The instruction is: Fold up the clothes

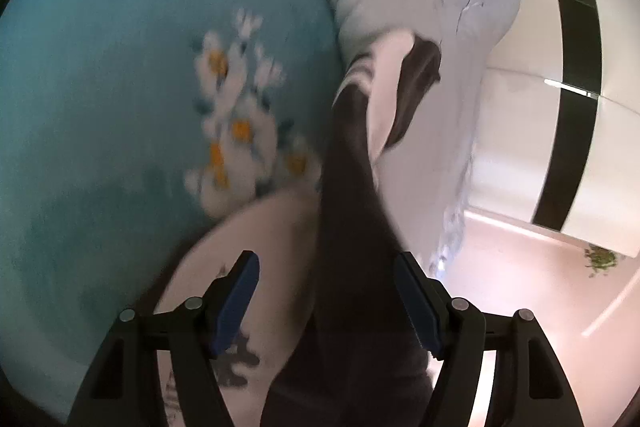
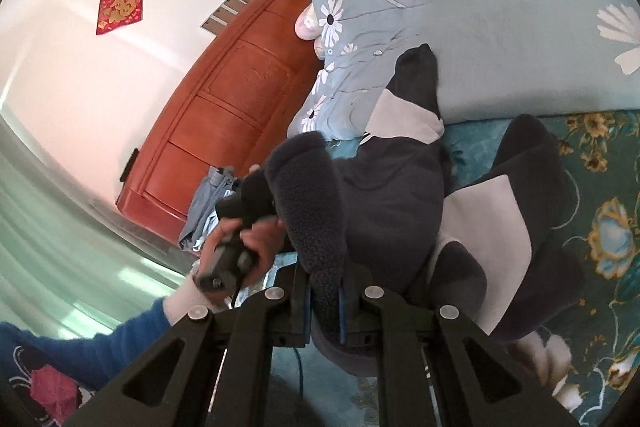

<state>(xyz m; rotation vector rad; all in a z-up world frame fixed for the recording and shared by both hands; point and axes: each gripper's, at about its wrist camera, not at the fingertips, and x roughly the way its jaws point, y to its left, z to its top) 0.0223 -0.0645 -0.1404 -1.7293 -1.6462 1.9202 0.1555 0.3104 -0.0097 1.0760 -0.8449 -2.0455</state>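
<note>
A dark grey and white fleece garment (image 2: 392, 187) lies crumpled on the teal flowered bedsheet (image 2: 600, 187). My right gripper (image 2: 324, 293) is shut on a thick dark fold of it, lifted off the sheet. In the left wrist view, a dark strip of the same garment (image 1: 352, 227) runs up between the blue pads (image 1: 240, 291) of my left gripper (image 1: 326, 259). That gripper stands open and its left pad is clear of the cloth. In the right wrist view, a hand (image 2: 260, 243) holds the left gripper beside the garment, its fingers partly hidden behind the fleece.
A pale blue quilt with white daisies (image 2: 480, 27) is heaped behind the garment. A red-brown wooden headboard (image 2: 224, 115) stands at the bed's end, with folded blue cloth (image 2: 204, 211) near it. A pink floor (image 1: 520, 287) shows beside the bed. A blue sleeve (image 2: 100, 343) crosses the lower left.
</note>
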